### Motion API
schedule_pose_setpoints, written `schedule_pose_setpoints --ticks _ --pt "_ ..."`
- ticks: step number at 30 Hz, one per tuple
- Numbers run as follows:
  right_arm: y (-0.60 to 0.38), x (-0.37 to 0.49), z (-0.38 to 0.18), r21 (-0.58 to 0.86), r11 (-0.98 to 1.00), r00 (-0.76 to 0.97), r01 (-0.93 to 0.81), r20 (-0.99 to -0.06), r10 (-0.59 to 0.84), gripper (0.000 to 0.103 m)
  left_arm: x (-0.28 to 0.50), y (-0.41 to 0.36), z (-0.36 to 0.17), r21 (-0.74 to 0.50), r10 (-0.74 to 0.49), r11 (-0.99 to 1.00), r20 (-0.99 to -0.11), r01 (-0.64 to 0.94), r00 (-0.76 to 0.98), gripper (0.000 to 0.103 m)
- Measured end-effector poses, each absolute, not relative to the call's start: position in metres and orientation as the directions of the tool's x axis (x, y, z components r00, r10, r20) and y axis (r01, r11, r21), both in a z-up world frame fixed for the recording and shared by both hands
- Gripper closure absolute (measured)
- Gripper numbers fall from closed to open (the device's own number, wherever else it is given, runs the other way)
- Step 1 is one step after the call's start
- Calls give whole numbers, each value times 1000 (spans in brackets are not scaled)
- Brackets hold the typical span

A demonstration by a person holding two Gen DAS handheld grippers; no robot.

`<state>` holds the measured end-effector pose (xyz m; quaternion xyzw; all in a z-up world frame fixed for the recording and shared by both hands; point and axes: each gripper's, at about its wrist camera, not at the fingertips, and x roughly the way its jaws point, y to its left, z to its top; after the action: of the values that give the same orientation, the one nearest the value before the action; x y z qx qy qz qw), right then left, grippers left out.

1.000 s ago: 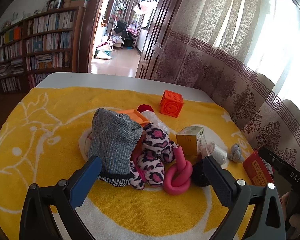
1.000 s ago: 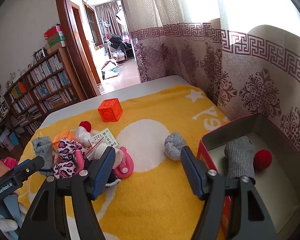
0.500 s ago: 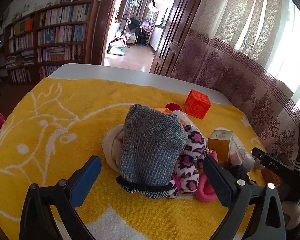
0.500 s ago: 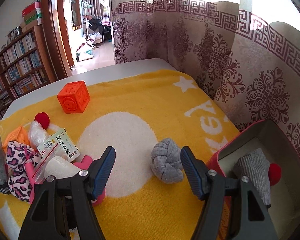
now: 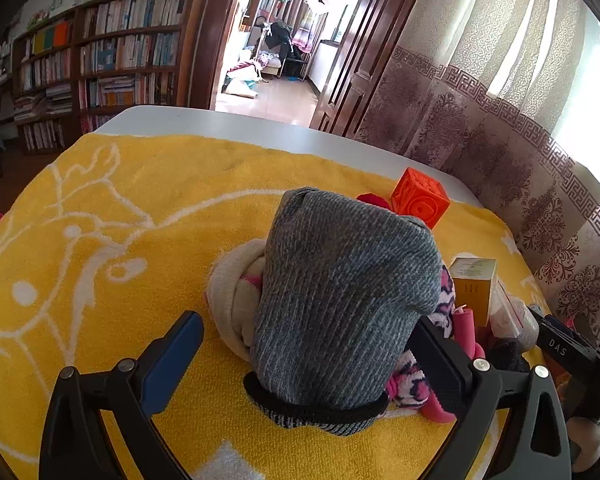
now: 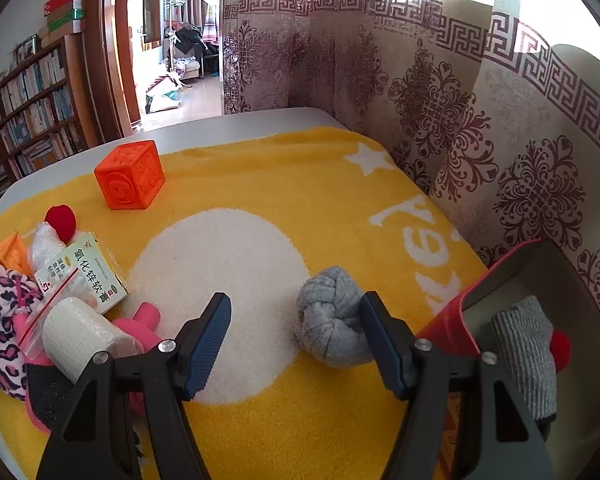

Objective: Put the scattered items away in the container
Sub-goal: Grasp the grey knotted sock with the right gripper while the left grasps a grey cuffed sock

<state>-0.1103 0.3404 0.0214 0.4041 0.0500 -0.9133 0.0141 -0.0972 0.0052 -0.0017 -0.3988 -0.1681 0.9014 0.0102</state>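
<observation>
Left wrist view: left gripper (image 5: pixel 306 354) closing around upright grey knit sock (image 5: pixel 340 304) atop the pile, pads not yet pressing; right gripper (image 6: pixel 296 340) spread beside knotted grey sock (image 6: pixel 330 334), near red container (image 6: pixel 500 280), presumably for short transfers.

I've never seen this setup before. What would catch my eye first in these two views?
The big grey knit sock fills the left wrist view, standing between the left tool as it closes on it. In the right wrist view, a knotted grey sock ball lies on the yellow towel inside the open right tool, beside the red container.
</observation>
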Motion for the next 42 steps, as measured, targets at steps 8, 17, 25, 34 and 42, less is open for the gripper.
schedule_pose_setpoints --ticks 8,17,25,34,42 --pt "347 -105 25 -29 -996 -694 82 -719 -36 45 -83 -13 6 -363 154 -920 -681 147 -716 54" --pt "347 -110 22 -57 -996 -689 68 -725 -6 49 -58 -7 35 -330 132 -939 -611 98 -781 65" --pt "343 -111 20 -161 -986 -691 37 -717 91 69 -60 -5 29 -343 151 -935 -622 94 -768 65" --pt "361 -99 38 44 -994 -723 98 -684 -101 88 -52 -5 36 -367 174 -927 -595 72 -785 65" --pt "364 -83 57 206 -960 -732 188 -623 -277 90 -48 -1 40 -376 195 -925 -579 47 -792 65"
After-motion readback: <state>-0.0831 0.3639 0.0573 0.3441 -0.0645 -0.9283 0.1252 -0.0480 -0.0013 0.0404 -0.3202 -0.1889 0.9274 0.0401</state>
